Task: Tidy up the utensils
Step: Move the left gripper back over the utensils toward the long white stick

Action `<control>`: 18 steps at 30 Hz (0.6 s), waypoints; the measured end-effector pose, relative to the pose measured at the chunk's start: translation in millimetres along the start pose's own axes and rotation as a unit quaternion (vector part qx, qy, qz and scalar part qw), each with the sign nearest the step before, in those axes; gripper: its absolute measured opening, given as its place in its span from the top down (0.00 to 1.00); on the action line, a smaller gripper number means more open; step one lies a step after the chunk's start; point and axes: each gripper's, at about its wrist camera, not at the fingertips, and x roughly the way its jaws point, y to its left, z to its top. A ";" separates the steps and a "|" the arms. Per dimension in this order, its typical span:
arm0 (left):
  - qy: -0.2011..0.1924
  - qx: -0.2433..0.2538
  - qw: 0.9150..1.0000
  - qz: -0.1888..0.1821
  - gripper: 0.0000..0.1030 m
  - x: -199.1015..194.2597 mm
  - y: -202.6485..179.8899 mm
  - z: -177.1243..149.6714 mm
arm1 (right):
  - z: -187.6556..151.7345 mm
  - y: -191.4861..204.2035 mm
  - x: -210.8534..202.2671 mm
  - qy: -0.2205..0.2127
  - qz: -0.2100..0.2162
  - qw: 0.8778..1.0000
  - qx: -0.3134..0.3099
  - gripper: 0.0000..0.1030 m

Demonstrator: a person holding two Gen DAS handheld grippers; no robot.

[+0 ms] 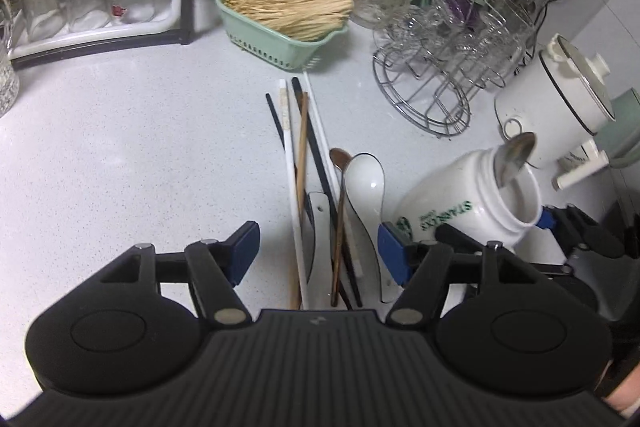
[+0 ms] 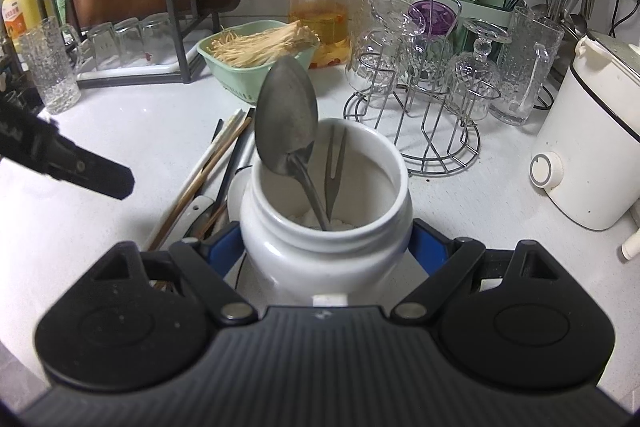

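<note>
The left gripper (image 1: 318, 247) hung open at lower centre over the utensil pile (image 1: 320, 211) on the counter (image 1: 120, 147) — nothing between its pads. The right gripper (image 2: 326, 247) was clamped on the white jar (image 2: 326, 219), which held a metal spoon (image 2: 286, 123) and small fork (image 2: 334, 163).

Best to single out one piece, perhaps the white ceramic spoon (image 1: 366, 183), and close squarely — the chopsticks overlapped. The pile's near ends were hidden behind the gripper body.

Both wrist views downward, close, sharing jar (image 1: 472, 211)
</note>
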 end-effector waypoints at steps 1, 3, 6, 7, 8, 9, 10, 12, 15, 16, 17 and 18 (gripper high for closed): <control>-0.003 -0.004 1.000 -0.002 0.32 2.5 2.0 -2.0 | -0.7 -0.7 -0.9 0.001 -0.001 1.000 0.001 0.13; -0.005 -0.009 1.000 0.001 0.33 9.3 5.4 -5.2 | -2.6 -3.2 -2.8 0.003 -0.004 1.000 0.003 0.13; -0.004 -0.014 1.000 0.005 0.34 22.6 11.2 -7.9 | -5.3 -7.4 -6.0 0.007 -0.007 1.000 0.007 0.13; -0.004 -0.016 1.000 0.008 0.38 27.3 12.8 -8.3 | -6.2 -9.0 -7.1 0.009 -0.008 1.000 0.008 0.13; -0.004 -0.016 1.000 0.010 0.41 31.5 14.0 -7.9 | -7.2 -10.5 -8.2 0.010 -0.009 1.000 0.009 0.13; -0.005 -0.016 1.000 0.012 0.45 36.0 15.2 -7.2 | -8.3 -12.0 -9.3 0.011 -0.010 1.000 0.010 0.13; -0.005 -0.016 1.000 0.014 0.49 40.0 16.4 -5.9 | -9.0 -12.9 -10.2 0.013 -0.012 1.000 0.011 0.13; -0.009 -0.016 1.000 0.018 0.52 47.3 19.4 -1.5 | -9.7 -14.1 -11.2 0.015 -0.015 1.000 0.012 0.13; -0.015 -0.016 0.999 0.024 0.60 58.5 22.2 8.5 | -10.1 -14.1 -11.2 0.015 -0.016 1.000 0.014 0.13; -0.017 -0.016 0.999 0.024 0.63 62.5 22.2 12.4 | -9.8 -13.8 -10.9 0.015 -0.017 1.000 0.014 0.13; -0.020 -0.016 0.999 0.026 0.63 65.9 22.2 16.2 | -9.4 -13.7 -10.5 0.016 -0.018 1.000 0.014 0.13; -0.024 -0.015 0.999 0.028 0.65 69.1 22.0 20.3 | -9.0 -13.9 -10.7 0.017 -0.018 1.000 0.015 0.13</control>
